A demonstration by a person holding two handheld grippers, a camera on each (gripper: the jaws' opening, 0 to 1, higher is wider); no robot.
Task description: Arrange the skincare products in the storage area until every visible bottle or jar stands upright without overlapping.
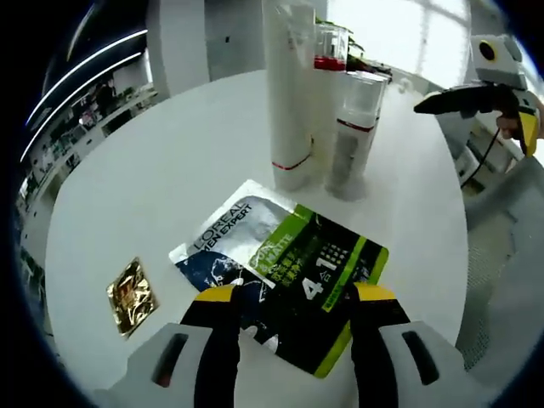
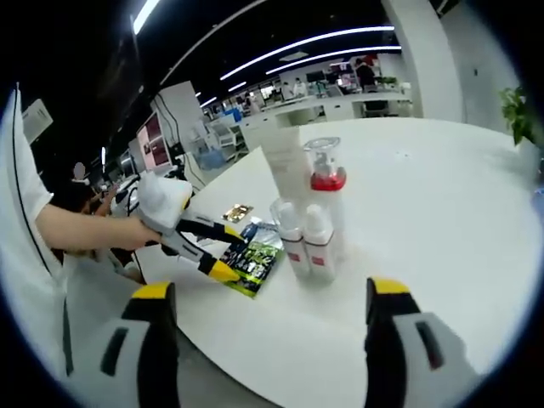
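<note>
Hovering with jaws spread over a L'Oréal sachet lying flat near the white table's edge, the left gripper holds nothing. Skincare bottles stand upright, clustered toward the tabletop's middle. The right gripper hangs open off the edge.

Left gripper view close above sachet; right gripper view farther, both facing bottles.

Both claws gape, the left claw low and the right claw raised apart.
</note>
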